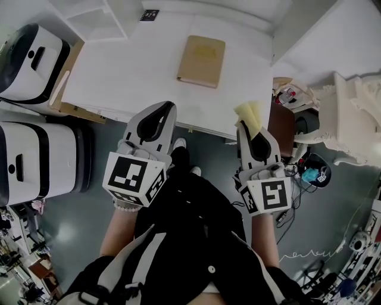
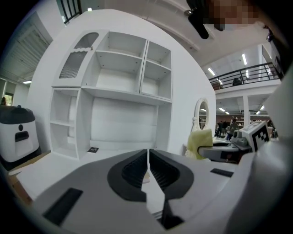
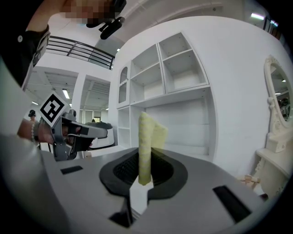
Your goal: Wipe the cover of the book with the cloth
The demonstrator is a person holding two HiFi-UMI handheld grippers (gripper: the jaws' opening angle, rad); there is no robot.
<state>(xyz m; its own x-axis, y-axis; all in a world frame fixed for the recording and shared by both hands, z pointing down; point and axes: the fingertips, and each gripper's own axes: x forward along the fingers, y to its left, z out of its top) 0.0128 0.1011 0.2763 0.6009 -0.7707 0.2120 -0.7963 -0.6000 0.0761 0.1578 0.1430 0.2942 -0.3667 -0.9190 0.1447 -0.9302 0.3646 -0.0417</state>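
1. Left gripper (image 2: 148,164): jaws fully together, the ribbed pads meeting along a thin seam. Nothing is between them. In the head view its tip reaches just over the near edge of the table (image 1: 119,77), and the rest of it hangs above the grey floor.
2. Right gripper (image 3: 144,176): jaws clamped on a folded yellow cloth (image 3: 147,137). The cloth stands upright out of the pads, and most of its length sticks out past the tips. The fold is pinched at its lower end.
3. Book (image 1: 201,61): tan cover, closed, lying flat on the white table, right of centre and toward the far side, turned slightly askew. It is well apart from both grippers, and neither the cloth nor a jaw touches it.
4. The grippers are held side by side with a gap between them, both pointing toward the table. In the head view the cloth's free end shows at the table's near right corner. Whether it touches the surface cannot be told.
5. Each gripper carries its marker cube (image 1: 134,179) at the rear, close above the person's forearms.
6. Surroundings:
   - A white shelf unit (image 2: 121,87) stands at the back of the table.
   - A small black tag (image 1: 149,15) lies on the tabletop near the shelf unit.
   - Two white-and-black machines (image 1: 30,59) sit on the floor to the left.
   - An oval mirror (image 2: 201,114) in an ornate white frame is off to the right.
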